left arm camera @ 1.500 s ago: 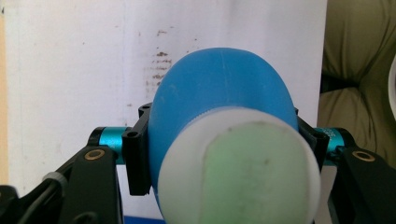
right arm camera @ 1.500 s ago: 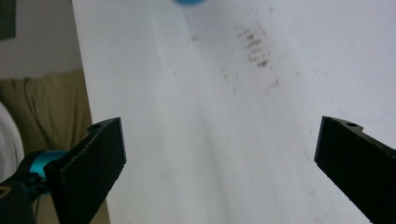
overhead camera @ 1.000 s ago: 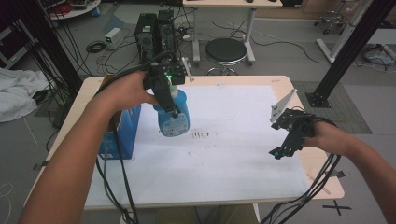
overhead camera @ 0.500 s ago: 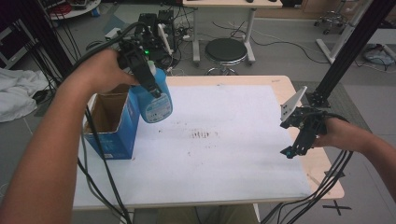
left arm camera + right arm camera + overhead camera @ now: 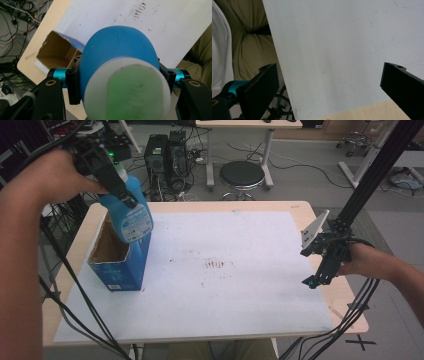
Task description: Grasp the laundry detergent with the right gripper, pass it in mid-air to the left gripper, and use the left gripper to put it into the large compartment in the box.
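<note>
A person works at a counter (image 5: 310, 320) w/ a white mat (image 5: 240, 235) on top, seen from above.

Left claw (image 5: 117, 187), upper left, is clamped on a blue bottle (image 5: 127, 217) w/ a white cap, pinching it near the neck. The bottle hangs tilted in the air, base down, right over the open top of a blue box (image 5: 122, 265) at the mat's left edge. Its base sits at about rim level in the high view; can't tell if it touches the box wall. Gripping high near the cap leaves the body free to drop into the opening, prob. the reason for that hold.

Left claw's own view: bottle (image 5: 120, 57) fills the middle, cap closest to the lens, black jaws pressed on both sides. Brown box interior (image 5: 57, 53) shows below and to the left, so the bottle isn't quite centred over the opening.

Right claw (image 5: 317, 275) is at the counter's right edge, well apart from bottle and box, angled down toward the mat. Its view shows jaws spread wide w/ nothing between, just bare mat (image 5: 332, 50). It seems parked out of the way, leaving the left side room to work.
</note>
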`<state>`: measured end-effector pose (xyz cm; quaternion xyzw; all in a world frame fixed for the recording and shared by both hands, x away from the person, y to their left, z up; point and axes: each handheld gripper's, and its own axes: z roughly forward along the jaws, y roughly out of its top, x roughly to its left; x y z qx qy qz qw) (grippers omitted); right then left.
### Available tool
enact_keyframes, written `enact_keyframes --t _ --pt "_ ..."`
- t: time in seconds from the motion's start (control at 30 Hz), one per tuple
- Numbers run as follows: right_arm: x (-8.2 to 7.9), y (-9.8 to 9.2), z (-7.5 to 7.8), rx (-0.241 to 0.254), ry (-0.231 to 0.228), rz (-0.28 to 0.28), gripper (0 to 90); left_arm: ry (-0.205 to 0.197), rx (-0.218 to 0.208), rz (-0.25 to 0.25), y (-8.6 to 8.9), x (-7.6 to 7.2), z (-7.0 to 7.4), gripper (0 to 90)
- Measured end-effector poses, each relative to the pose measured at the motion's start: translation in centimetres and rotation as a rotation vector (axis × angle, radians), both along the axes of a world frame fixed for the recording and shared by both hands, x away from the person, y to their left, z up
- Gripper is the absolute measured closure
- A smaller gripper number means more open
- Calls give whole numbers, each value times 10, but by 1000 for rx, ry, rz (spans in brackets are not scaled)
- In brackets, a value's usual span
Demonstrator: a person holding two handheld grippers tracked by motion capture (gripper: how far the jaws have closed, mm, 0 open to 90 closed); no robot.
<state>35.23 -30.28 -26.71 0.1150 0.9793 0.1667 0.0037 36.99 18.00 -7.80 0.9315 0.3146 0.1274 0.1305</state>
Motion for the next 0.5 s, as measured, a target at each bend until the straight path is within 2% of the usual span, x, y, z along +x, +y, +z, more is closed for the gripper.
enact_keyframes --t 0.23,0.5 --pt "1 1 3 1 -7 7 13 -19 -6 69 30 -3 0 379" --pt "0 3 2 -9 -14 4 13 -16 -4 95 51 1 -13 379"
